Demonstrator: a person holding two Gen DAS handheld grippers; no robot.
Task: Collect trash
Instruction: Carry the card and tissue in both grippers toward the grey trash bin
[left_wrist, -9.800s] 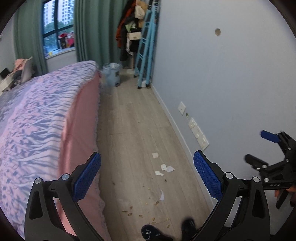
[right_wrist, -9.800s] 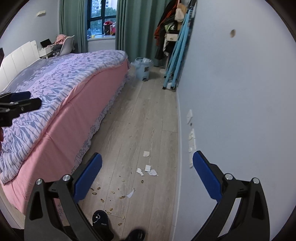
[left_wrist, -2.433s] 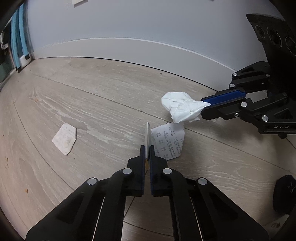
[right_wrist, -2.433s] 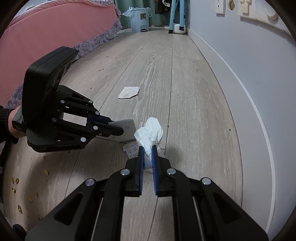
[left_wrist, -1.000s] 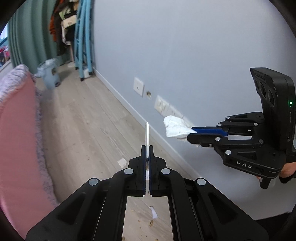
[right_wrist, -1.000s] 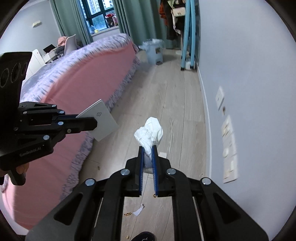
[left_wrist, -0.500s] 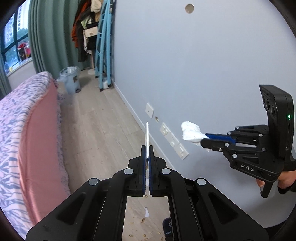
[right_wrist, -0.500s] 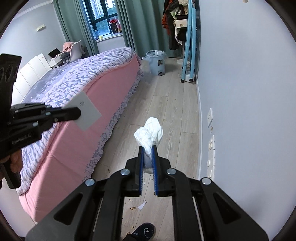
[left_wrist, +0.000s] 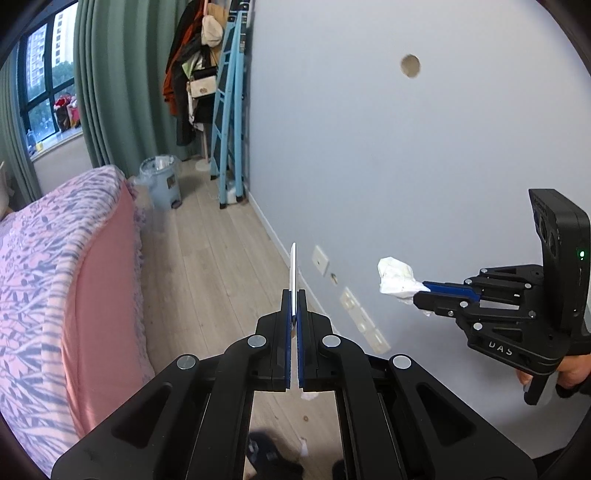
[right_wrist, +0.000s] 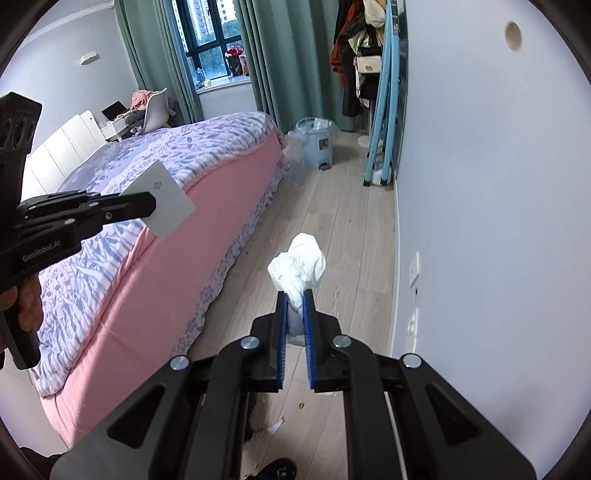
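Now the left claw (left_wrist: 293, 295) is clamped on a flat white card (right_wrist: 162, 199), edge-on between its pads, and the right claw (right_wrist: 295, 295) is clenched on a crumpled white tissue (right_wrist: 297, 267) that sticks out past its tips. Both are up off the wooden floor (right_wrist: 343, 229), bed (right_wrist: 155, 266) left of them, wall right. Ahead of both, a pale blue trash bin (right_wrist: 316, 142) stands by the bed corner; 1 paper scrap (right_wrist: 275, 426) lies on the floor below the right claw.

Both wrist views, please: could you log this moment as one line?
left gripper: shut on white card | right gripper: shut on crumpled tissue | bin: by bed end
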